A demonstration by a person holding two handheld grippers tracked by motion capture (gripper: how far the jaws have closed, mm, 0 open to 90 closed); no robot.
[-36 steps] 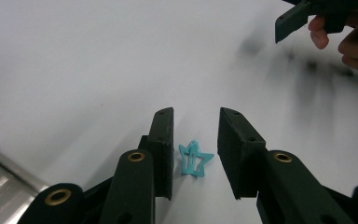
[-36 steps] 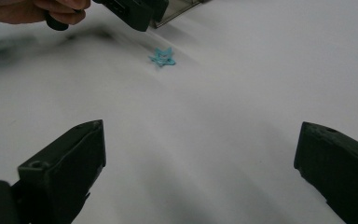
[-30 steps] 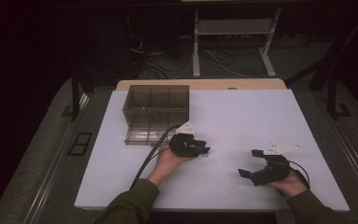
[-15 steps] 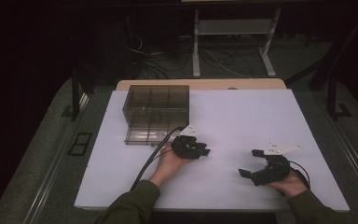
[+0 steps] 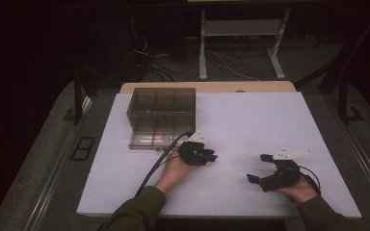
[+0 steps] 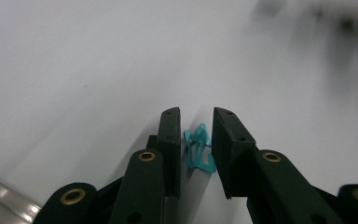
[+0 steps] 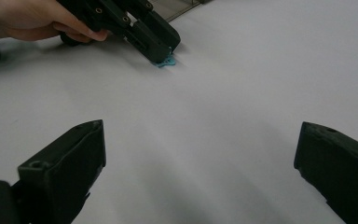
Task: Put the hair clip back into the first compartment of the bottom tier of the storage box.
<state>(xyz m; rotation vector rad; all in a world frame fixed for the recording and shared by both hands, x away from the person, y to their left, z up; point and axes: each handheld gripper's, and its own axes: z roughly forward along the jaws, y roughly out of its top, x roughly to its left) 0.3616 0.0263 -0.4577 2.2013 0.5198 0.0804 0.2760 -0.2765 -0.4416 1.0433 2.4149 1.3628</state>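
Observation:
A small teal plastic clip [image 6: 198,149] lies flat on the white table [image 5: 250,120]. My left gripper [image 6: 196,114] points down at it, jaws narrowed to either side. The clip touches the right-hand jaw, and a thin gap shows at the other. In the high view the left gripper [image 5: 211,156] sits mid-table, just in front of the box. From the right gripper view, the left gripper [image 7: 161,44] has its tips on the table over the teal clip [image 7: 165,61]. My right gripper [image 5: 257,168] rests front right, wide open [image 7: 200,128] and holding nothing.
A smoky clear compartment box [image 5: 161,113] stands at the table's back left, just behind the left hand. A black cable [image 5: 159,163] trails from the left gripper to the front edge. Dark floor, cables and a metal stand lie beyond the table.
The left gripper has edged slightly toward the front of the table. The right gripper has stayed put.

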